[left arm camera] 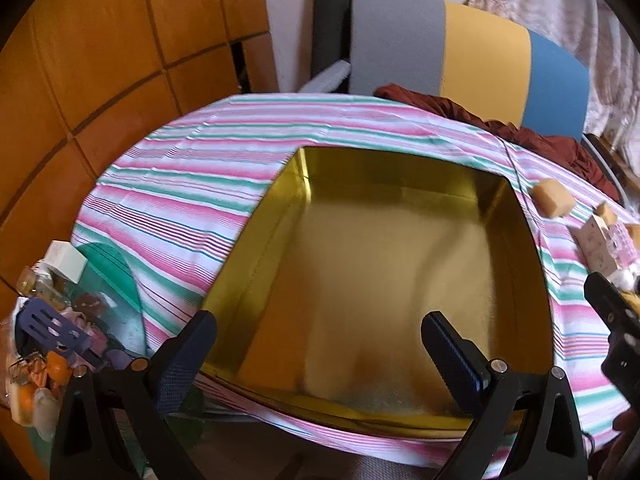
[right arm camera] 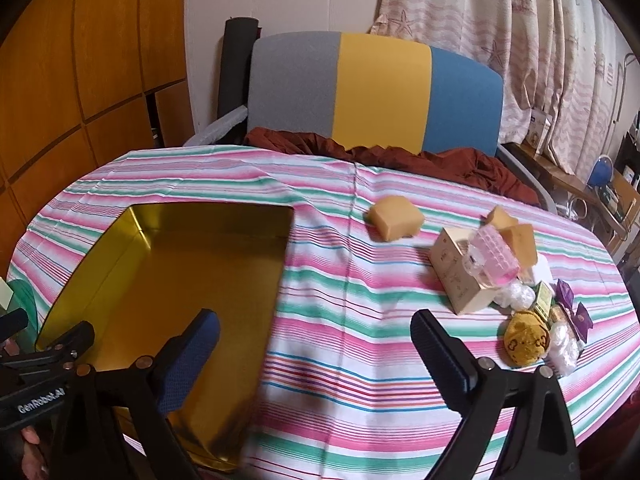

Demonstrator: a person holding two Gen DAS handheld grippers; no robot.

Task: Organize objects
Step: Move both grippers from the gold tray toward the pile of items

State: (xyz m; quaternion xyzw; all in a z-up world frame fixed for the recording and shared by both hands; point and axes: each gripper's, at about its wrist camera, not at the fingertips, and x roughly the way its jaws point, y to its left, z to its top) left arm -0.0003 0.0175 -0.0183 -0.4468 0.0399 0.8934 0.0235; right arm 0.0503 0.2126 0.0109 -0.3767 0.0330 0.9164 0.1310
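A gold metal tin (left arm camera: 384, 264), open and empty, sits on the striped tablecloth (left arm camera: 188, 168); it also shows in the right wrist view (right arm camera: 168, 264). My left gripper (left arm camera: 320, 344) is open and empty over the tin's near edge. My right gripper (right arm camera: 316, 340) is open and empty above the cloth, just right of the tin. A tan soap block (right arm camera: 396, 218) lies beyond it. Further right are a cream box (right arm camera: 460, 276), a pink clear bottle (right arm camera: 496, 260), two tan blocks (right arm camera: 516, 236), a yellow knitted pouch (right arm camera: 524, 338) and small wrapped items (right arm camera: 564, 344).
A grey, yellow and blue chair back (right arm camera: 376, 92) with a dark red cloth (right arm camera: 400, 158) stands behind the table. A cluttered glass side table (left arm camera: 60, 320) is at the left. Wooden cabinets (left arm camera: 100, 48) are left, curtains (right arm camera: 520, 40) right.
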